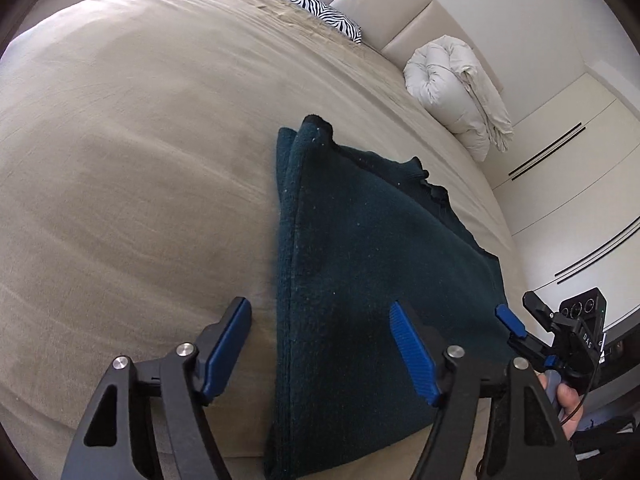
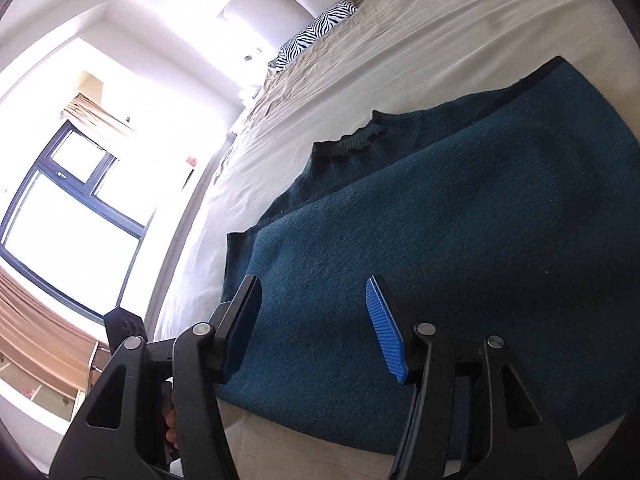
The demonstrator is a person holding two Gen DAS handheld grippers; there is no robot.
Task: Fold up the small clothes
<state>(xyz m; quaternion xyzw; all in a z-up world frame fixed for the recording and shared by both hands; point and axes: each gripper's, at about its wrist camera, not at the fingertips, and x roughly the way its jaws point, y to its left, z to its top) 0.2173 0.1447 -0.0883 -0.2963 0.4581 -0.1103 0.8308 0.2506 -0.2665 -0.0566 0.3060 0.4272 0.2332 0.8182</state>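
The left gripper point(image 1: 320, 344) hangs over the near end of a dark teal sweater point(image 1: 360, 260), its two blue-padded fingers spread wide apart with nothing between them. Its left finger sits over bare sheet just beside the sweater's left edge, and its right finger sits over the knit. The right gripper point(image 2: 316, 320) is also spread wide, empty, tilted down over the near part of the same sweater point(image 2: 440, 240). In the left wrist view the right gripper point(image 1: 520, 320) shows at the far right, at the sweater's right edge, with part of a hand point(image 1: 568, 400) behind it.

There is one sweater, lying flat on the bed point(image 1: 140, 160) toward its near right side. It is folded over on itself: an upper layer covers most of it, and a lower layer with a ribbed collar point(image 2: 356, 140) sticks out along one side. Its surface is fuzzy and flecked with pale lint.

Farther off lie one zebra-striped pillow point(image 1: 316, 6) at the padded headboard point(image 1: 400, 4) and one rolled white duvet point(image 1: 460, 88). One window point(image 2: 68, 216) glares at the left in the right wrist view.
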